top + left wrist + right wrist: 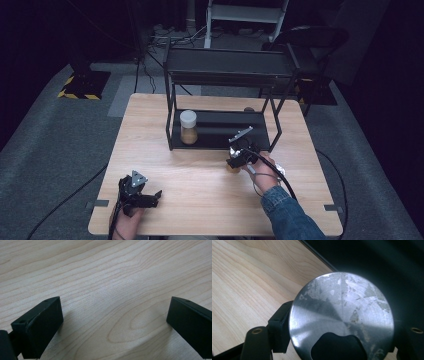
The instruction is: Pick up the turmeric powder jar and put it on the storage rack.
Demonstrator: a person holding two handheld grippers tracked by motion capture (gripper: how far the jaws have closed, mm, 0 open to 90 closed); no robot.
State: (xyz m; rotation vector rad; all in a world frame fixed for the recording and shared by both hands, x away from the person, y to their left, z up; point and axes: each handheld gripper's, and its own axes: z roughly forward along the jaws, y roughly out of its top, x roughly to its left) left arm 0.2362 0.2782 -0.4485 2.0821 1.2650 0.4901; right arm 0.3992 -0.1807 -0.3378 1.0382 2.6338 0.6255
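Nearby, the wooden surface [200,170] stood on grey carpet; beyond the right tongs [235,161], clamped on a metal-lidded jar [342,315], a white-capped jar [188,127] of brown powder sat in the black rack [220,75]. Left tongs [112,315] gaped wide.

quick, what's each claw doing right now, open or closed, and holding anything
Left claw: open, nothing in it, just above the wooden table.
Right claw: closed on a round silver-topped container.
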